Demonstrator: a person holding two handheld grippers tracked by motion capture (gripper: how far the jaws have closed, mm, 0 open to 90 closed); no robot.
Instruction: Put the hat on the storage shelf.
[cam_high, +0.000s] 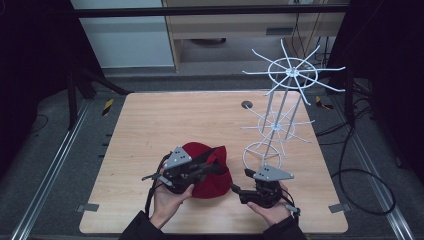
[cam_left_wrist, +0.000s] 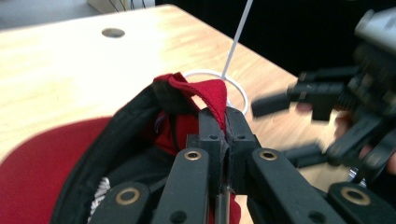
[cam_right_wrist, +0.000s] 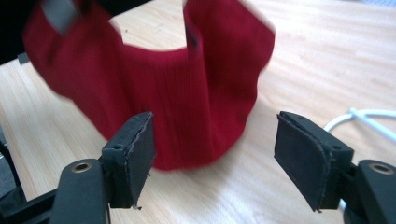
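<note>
While the left gripper (cam_high: 212, 161) pinches the rear edge of the red cap (cam_high: 210, 186) at lower centre of the high view, the right gripper (cam_high: 235, 189), jaws open and empty, points at the cap's right side, just beside it.

The high view looks forward and down from above the person's side onto the pale wooden table (cam_high: 165, 125), taking in the soft red fabric cap (cam_high: 207, 182) from well off. The left gripper view sits almost against that cap (cam_left_wrist: 32, 163) and faces across it toward the white wire rack (cam_left_wrist: 236, 42). The right gripper view, somewhat blurred, faces the cap (cam_right_wrist: 187, 102) from close by, so all three views share it.
</note>
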